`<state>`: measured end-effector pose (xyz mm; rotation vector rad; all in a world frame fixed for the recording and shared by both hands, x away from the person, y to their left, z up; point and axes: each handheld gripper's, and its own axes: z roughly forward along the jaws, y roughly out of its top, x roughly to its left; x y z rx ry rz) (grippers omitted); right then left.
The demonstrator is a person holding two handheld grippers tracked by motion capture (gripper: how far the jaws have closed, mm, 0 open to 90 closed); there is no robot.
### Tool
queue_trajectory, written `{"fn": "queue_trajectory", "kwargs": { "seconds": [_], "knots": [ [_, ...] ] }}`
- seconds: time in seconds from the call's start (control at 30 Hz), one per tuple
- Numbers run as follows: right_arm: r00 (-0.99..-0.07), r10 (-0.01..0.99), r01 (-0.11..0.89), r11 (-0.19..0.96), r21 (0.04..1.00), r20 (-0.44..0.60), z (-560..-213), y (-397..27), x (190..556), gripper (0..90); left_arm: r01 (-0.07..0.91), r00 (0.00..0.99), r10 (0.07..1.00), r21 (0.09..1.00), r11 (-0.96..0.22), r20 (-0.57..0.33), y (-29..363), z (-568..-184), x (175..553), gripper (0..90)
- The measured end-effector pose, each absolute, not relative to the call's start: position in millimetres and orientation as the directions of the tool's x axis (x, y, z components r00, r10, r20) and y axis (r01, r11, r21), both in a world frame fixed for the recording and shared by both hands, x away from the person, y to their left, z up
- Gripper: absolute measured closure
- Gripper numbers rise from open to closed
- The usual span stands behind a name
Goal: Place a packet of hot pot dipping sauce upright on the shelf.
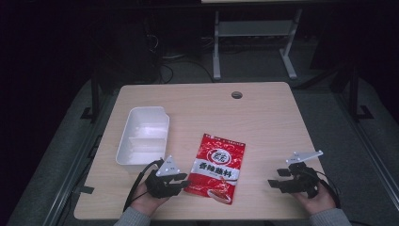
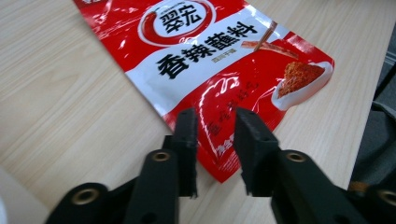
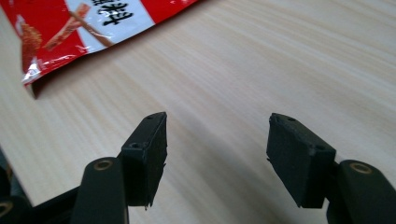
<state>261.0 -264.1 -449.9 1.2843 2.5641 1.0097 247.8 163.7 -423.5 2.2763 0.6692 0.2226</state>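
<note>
Both grippers (image 1: 184,180) (image 1: 277,178) released beside red packet (image 1: 217,167), long axis near-to-far, slightly tilted.

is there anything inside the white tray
No, in the high view the white tray shows bare compartments, with the red seasoning packet lying beside it.

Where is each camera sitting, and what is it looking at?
High view: sits above the person's side, looking forward and down at the table, white tray, red packet, both forearms, left claw and right claw.
Left gripper view: rides on the left claw, looking along its two black jaws at the packet's edge.
Right gripper view: rides on the right claw, looking along its wide-apart jaws over bare wood, packet corner at upper left.
All three share the red packet and the table.
</note>
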Motion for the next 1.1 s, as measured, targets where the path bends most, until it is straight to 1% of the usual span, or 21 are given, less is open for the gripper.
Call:
{"fn": "queue_trajectory", "kwargs": {
  "seconds": [0.03,0.07,0.17,0.23,0.43,0.53,0.73,0.9,1.0,1.1],
  "knots": [
    [-0.639,0.744,0.677,0.424,0.601,0.195,-450,-264,261,37.6,0.396,0.852,0.522,0.7,-0.595,-0.039,161,-423,249,72.4],
    [-0.637,0.743,0.683,0.42,0.598,0.205,-449,-265,267,38.5,0.391,0.859,0.51,0.699,-0.599,-0.043,156,-420,252,77.2],
    [-0.634,0.748,0.688,0.429,0.585,0.196,-446,-264,274,38.8,0.379,0.87,0.491,0.695,-0.612,-0.042,147,-418,256,82.4],
    [-0.634,0.75,0.687,0.433,0.584,0.189,-445,-263,279,39.1,0.364,0.884,0.466,0.686,-0.63,-0.041,137,-417,260,83.7],
    [-0.628,0.753,0.695,0.429,0.577,0.198,-441,-260,296,38.2,0.359,0.894,0.445,0.674,-0.645,-0.051,124,-421,265,86.8],
    [-0.638,0.754,0.676,0.448,0.585,0.16,-435,-250,307,38.5,0.368,0.894,0.442,0.67,-0.645,-0.066,122,-428,266,89.2],
    [-0.658,0.741,0.649,0.468,0.6,0.134,-426,-235,320,38.4,0.367,0.895,0.442,0.653,-0.663,-0.055,120,-431,268,89.9],
    [-0.669,0.724,0.652,0.466,0.598,0.166,-424,-223,332,38.2,0.379,0.891,0.451,0.647,-0.661,-0.062,122,-434,270,89.9],
    [-0.688,0.706,0.635,0.477,0.608,0.165,-420,-207,342,38.7,0.386,0.889,0.454,0.641,-0.663,-0.066,124,-437,271,89.9],
    [-0.69,0.703,0.64,0.482,0.598,0.173,-421,-202,349,39.6,0.389,0.89,0.451,0.633,-0.67,-0.07,124,-440,271,89.9]
  ]
}}
